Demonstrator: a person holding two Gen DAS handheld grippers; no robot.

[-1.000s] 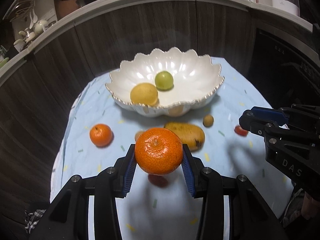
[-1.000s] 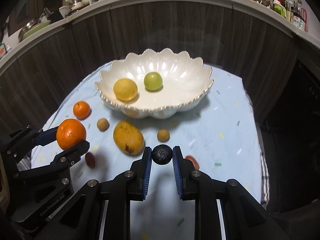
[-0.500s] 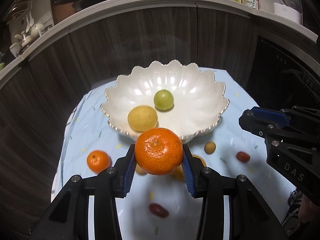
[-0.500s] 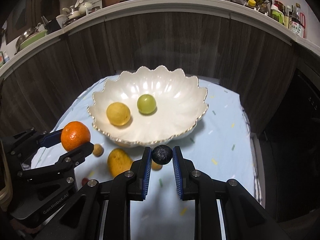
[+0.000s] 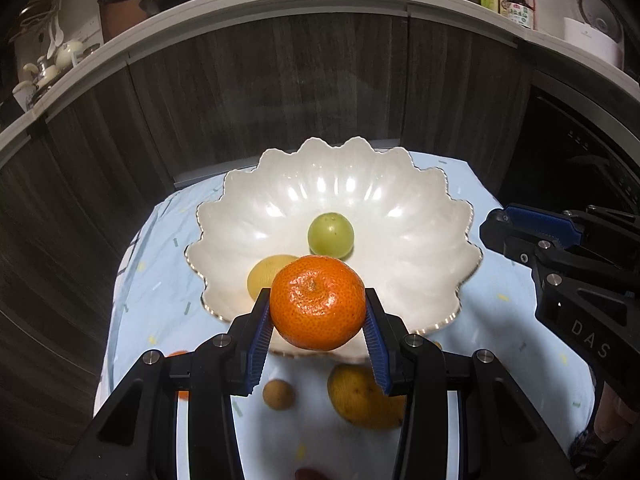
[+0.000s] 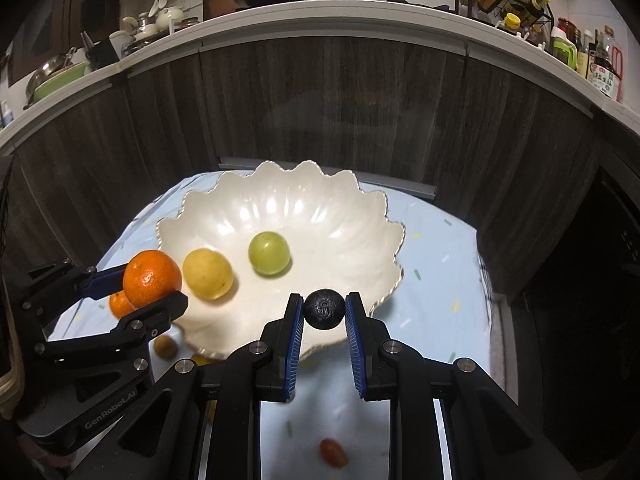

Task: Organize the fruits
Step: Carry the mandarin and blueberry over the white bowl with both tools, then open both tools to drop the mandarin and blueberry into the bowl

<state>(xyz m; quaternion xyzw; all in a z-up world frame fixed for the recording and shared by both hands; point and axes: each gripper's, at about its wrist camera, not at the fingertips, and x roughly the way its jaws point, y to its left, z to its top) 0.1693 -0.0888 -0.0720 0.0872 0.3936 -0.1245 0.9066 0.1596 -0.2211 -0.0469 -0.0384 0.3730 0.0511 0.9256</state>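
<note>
l gripper (image 5: 318, 314) clamps orange (image 5: 318, 302), r gripper (image 6: 324, 310) pinches black fruit (image 6: 324, 308), both over bowl (image 5: 400, 208).

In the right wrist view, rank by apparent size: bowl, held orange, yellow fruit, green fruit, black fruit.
1. Bowl
2. Orange, though nearness may enlarge it
3. Yellow fruit
4. Green fruit, close to the yellow
5. Black fruit

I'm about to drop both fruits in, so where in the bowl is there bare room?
The white bowl is bare across its far and right side, beyond the green fruit. The near left is crowded: the yellow fruit sits beside the green one.
</note>
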